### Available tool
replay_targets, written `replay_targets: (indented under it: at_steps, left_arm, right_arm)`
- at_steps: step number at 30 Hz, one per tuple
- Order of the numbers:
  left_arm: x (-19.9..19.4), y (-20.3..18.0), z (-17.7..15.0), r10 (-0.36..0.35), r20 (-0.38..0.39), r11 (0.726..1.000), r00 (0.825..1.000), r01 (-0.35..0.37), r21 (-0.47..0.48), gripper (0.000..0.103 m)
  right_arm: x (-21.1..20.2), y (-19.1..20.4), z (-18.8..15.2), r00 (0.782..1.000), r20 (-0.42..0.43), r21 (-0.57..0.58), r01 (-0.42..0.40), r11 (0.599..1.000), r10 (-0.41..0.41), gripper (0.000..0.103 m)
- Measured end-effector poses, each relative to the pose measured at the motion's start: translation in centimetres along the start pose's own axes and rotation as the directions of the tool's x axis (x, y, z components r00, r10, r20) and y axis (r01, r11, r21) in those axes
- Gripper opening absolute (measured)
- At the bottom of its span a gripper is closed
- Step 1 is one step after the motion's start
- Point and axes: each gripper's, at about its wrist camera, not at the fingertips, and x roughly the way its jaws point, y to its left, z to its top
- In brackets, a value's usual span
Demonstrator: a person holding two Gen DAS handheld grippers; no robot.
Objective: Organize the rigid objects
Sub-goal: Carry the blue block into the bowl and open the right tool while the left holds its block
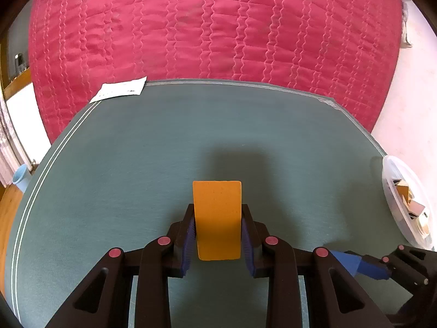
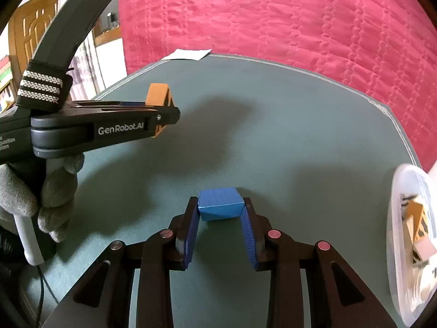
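The left gripper (image 1: 217,213) is clamping the orange block (image 1: 217,218) flat between its blue pads, holding it up above the green mat (image 1: 109,164); over on the far side of that mat from the hands, the pink quilt is filling the background.

The right gripper (image 2: 220,207) is pinching the blue block (image 2: 220,203) right at its fingertips, and that block is sitting low over the near part of the mat; the pads are pressing on both of its side faces, though only the tips are biting, so this looks like a shallow hold.

The clear container (image 2: 409,218) is waiting at the mat's right edge, with wooden pieces already lying inside it; that looks like where both blocks are heading.

My read for doing this well: the right hand should be keeping its squeeze steady and lifting straight before swinging toward the container, since a tip grip can let a block pivot; the left should be hanging back over the mat's middle so the two tools are not crossing; release low, over the container's open part.
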Motion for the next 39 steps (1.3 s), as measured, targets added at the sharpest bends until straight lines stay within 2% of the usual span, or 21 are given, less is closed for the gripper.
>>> replay_targets:
  at_steps: [23,30,39]
  left_arm:
    - [-1.7,-4.0,-1.4,-0.026,0.024,0.993,0.999,0.023,0.114,0.032]
    - [-2.3,-5.7,-2.0,0.001,0.042,0.985,0.999,-0.008,0.171,0.032]
    - [-2.8,-7.4,-2.9,-0.02,0.035,0.978,0.999,0.012,0.21,0.032]
  right_arm:
    - [-7.3,-6.6,-2.8,0.99,0.127,0.204,0.033,0.978,-0.06,0.032]
    - [-8.8,-9.1,-4.0,0.984,0.147,0.263,0.063,0.963,-0.105,0.032]
    - [-11.0,-13.0,-5.7,0.968,0.161,0.35,0.128,0.928,-0.194,0.032]
